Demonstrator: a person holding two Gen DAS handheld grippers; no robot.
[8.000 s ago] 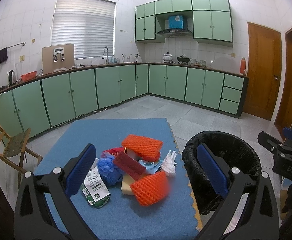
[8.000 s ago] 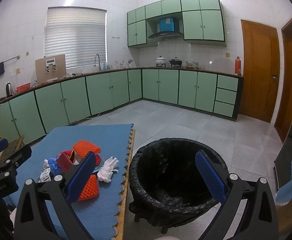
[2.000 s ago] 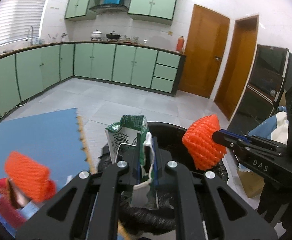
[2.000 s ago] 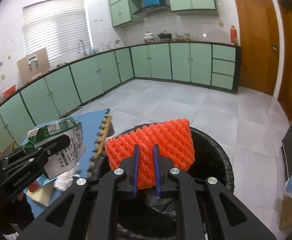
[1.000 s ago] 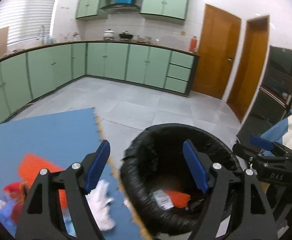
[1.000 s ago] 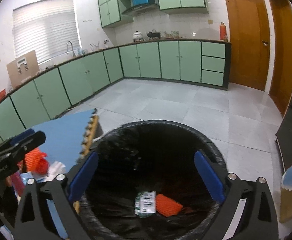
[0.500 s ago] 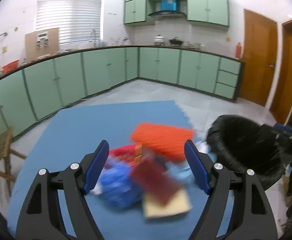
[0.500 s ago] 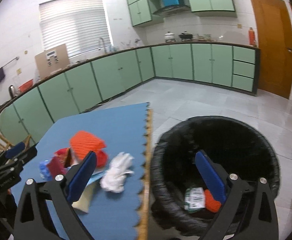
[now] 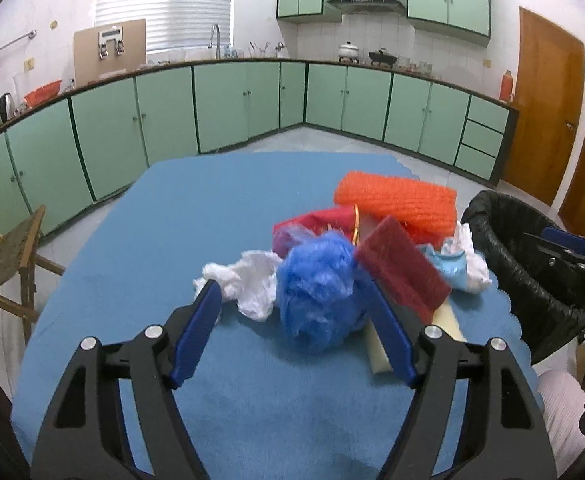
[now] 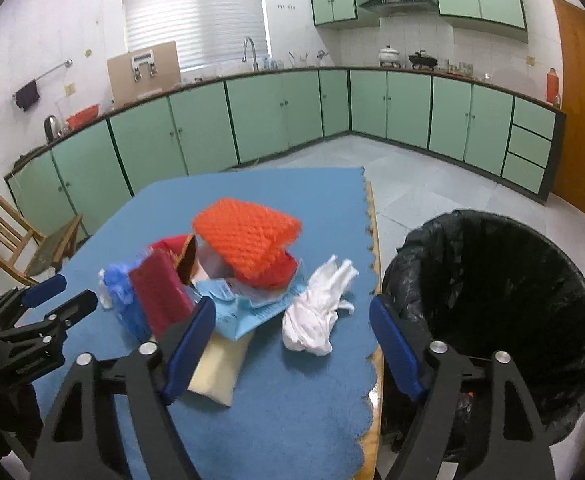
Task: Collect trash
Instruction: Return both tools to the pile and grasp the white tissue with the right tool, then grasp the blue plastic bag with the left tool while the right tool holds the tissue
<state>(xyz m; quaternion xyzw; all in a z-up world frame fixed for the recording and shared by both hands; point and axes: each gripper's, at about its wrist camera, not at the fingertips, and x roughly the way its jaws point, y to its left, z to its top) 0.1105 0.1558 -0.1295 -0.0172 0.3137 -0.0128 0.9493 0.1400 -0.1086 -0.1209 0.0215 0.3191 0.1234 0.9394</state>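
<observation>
A heap of trash lies on the blue mat [image 9: 172, 232]: a blue plastic ball [image 9: 318, 292], white tissue [image 9: 248, 280], a dark red sponge [image 9: 402, 274], an orange foam net [image 9: 396, 200]. My left gripper [image 9: 292, 332] is open, its jaws either side of the blue ball. My right gripper [image 10: 292, 340] is open around a crumpled white tissue [image 10: 318, 314]. The orange net [image 10: 248, 236] and red sponge [image 10: 158, 292] lie left of it. The black-lined bin [image 10: 500, 300] stands right of the mat.
The bin [image 9: 508, 248] sits off the mat's right edge. A wooden chair [image 9: 8, 256] stands to the left. Green cabinets [image 9: 252, 100] line the far walls. The right gripper shows at the right edge in the left wrist view [image 9: 564, 256].
Both grippers, open and empty after dropping the carton and orange net into the bin, have swung back from the bin to the heap and come down close over it.
</observation>
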